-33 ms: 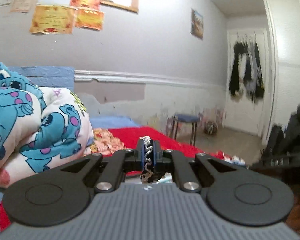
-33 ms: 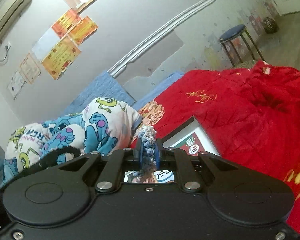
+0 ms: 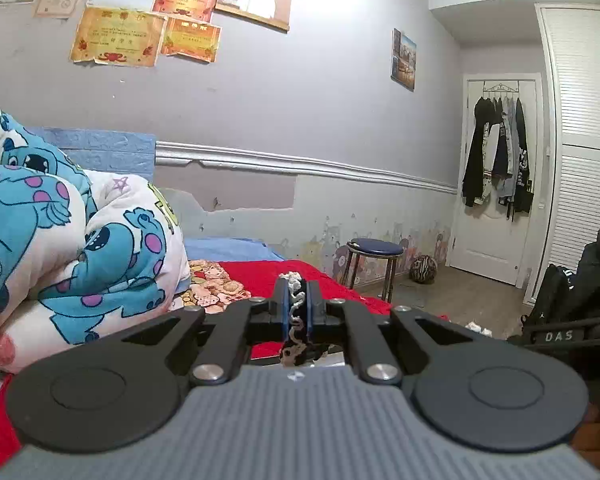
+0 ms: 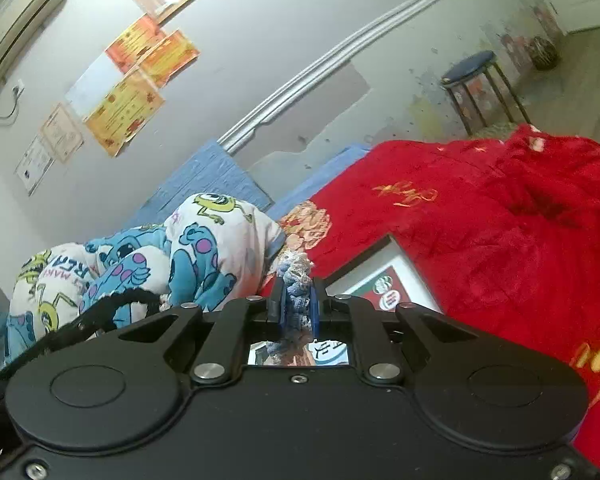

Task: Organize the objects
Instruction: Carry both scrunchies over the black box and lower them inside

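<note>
My left gripper (image 3: 297,300) is shut on a strip of knitted fabric (image 3: 294,322), white at the top and black and beige lower down, held above the red bedspread (image 3: 260,276). My right gripper (image 4: 296,300) is shut on a blue and white knitted piece (image 4: 296,280). A black knitted edge (image 4: 112,304) trails off to its left. I cannot tell whether both grippers hold the same item. A framed picture (image 4: 380,280) lies on the red bedspread (image 4: 480,240) just beyond the right gripper.
A folded monster-print quilt (image 3: 60,240) is piled at the left of the bed, also in the right wrist view (image 4: 160,256). A blue-topped stool (image 3: 374,250) stands by the wall. Clothes hang on a white door (image 3: 496,160). A black bag (image 3: 572,292) sits at the right.
The left gripper's view has swung a little to the right and steadied. Both grippers stay shut on the knitted fabric.
</note>
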Demonstrator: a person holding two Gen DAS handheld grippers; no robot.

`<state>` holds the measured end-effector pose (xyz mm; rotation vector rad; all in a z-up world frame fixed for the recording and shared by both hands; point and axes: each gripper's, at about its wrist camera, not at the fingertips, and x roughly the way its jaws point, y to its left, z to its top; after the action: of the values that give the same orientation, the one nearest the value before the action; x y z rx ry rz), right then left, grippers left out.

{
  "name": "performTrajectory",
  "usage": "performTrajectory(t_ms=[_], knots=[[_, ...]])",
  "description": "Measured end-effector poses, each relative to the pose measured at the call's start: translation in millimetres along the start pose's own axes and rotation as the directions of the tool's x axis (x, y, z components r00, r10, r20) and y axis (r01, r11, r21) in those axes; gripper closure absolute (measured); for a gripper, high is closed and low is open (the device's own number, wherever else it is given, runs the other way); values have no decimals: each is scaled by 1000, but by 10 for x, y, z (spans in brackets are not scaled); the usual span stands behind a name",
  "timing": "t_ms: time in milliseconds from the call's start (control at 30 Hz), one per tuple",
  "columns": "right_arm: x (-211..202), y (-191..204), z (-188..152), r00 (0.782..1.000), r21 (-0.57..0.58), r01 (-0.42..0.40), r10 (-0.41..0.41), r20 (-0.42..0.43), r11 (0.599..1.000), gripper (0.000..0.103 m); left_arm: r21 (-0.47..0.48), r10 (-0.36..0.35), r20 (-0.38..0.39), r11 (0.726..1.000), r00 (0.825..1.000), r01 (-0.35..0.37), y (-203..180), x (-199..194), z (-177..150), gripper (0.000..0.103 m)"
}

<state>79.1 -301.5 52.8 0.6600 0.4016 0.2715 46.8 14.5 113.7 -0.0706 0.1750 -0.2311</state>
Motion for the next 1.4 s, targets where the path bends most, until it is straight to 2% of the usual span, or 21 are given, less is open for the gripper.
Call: performTrajectory(t_ms=[100, 200, 300, 400, 500, 600, 667, 733, 900, 1100, 1400], knots=[[116, 98, 14, 1000, -24, -18, 18, -11, 1000, 91, 6, -1, 11, 1000, 1000, 1, 101, 91, -14, 92], [298, 209, 47, 999, -52, -31, 30, -27, 998, 91, -80, 3, 12, 997, 1000, -2, 283, 171, -69, 92], [497, 283, 69, 998, -64, -49, 46, -46, 997, 91, -127, 23, 6, 992, 1000, -22, 426, 258, -156, 92], [760, 337, 41, 996, -78, -52, 46, -79, 996, 91, -154, 45, -20, 987, 999, -47, 539, 380, -254, 92], [1053, 383, -11, 993, -82, -56, 46, -110, 995, 91, -204, 47, -82, 977, 996, -63, 671, 538, -410, 92], [1325, 393, -131, 989, -100, -62, 47, -140, 993, 91, -204, 104, -182, 969, 978, -141, 747, 724, -621, 92], [1494, 349, -254, 983, -120, -36, 14, -183, 992, 91, -204, 129, -228, 963, 965, -176, 766, 815, -737, 92], [1650, 276, -359, 971, -105, -3, -22, -237, 994, 91, -164, 168, -277, 962, 946, -218, 737, 900, -815, 92], [1843, 174, -522, 953, -135, 47, -85, -291, 990, 91, -82, 204, -343, 966, 917, -246, 657, 1002, -955, 92], [1895, 189, -567, 949, -168, 62, -110, -295, 984, 91, -78, 203, -368, 966, 907, -248, 627, 1023, -1031, 92], [1989, 310, -534, 950, -188, 29, -86, -302, 982, 91, -58, 189, -373, 972, 908, -227, 569, 1040, -1056, 91]])
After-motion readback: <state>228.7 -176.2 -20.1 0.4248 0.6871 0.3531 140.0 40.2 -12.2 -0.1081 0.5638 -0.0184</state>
